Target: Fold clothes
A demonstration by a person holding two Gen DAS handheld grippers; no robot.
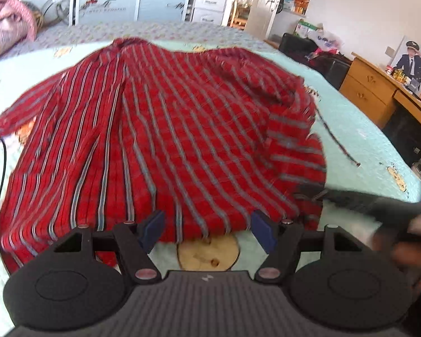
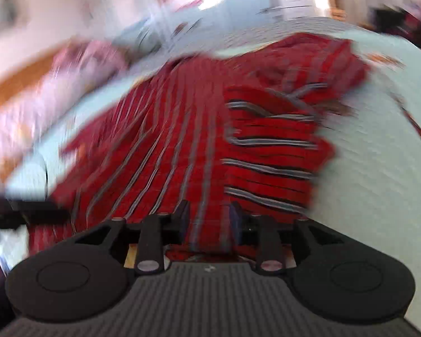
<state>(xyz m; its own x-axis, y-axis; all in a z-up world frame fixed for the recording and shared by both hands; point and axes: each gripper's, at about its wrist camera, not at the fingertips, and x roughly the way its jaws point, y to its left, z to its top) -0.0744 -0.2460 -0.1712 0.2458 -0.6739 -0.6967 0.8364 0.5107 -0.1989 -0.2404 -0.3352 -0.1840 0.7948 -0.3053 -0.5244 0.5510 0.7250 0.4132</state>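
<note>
Nearest me, my left gripper (image 1: 207,231) hangs with its blue pads spread wide and nothing between them, just short of the near hem of the red striped shirt (image 1: 160,129). Through the gap I see a round yellow print on the pale green bedspread (image 1: 359,140), so this one is free, I judge ready to take the hem.

My right gripper (image 2: 209,220) is at the shirt's near right corner. Its fingers stand close together with red cloth running between them, so it looks clenched on the shirt, though the blur keeps me from being sure. From the left camera it shows only as a dark smear at that corner.

Beyond the hem the shirt lies spread over the bedspread, collar at the far end. Its right sleeve is turned in over the body, stripes running crosswise, which I read as one fold laid. The left sleeve reaches outward, flat. Past the collar sits a pink heap of bedding (image 1: 5,25).
</note>
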